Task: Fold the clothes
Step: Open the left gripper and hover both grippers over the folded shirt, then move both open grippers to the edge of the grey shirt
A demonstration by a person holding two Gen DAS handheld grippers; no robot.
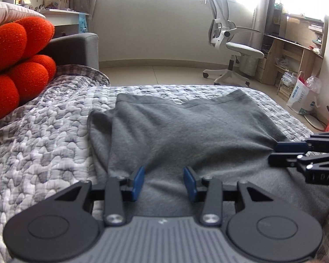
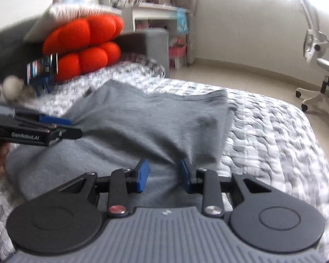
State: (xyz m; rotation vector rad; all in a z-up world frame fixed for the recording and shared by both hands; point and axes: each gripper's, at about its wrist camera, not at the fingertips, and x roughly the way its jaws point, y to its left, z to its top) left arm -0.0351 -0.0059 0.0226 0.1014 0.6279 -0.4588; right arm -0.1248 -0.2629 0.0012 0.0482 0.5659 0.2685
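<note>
Mid-fold: grey garment on bed, left gripper and right gripper jaws part-open, nothing clamped; near edge must be pinched next.

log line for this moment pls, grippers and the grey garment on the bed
step: fold in progress | left gripper: open above grey garment | right gripper: open, cloth between pads | garment: partly folded on quilt

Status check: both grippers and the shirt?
Left hand-held gripper open over grey shirt. Right hand-held gripper open at the shirt's edge. Nothing in the way.
</note>
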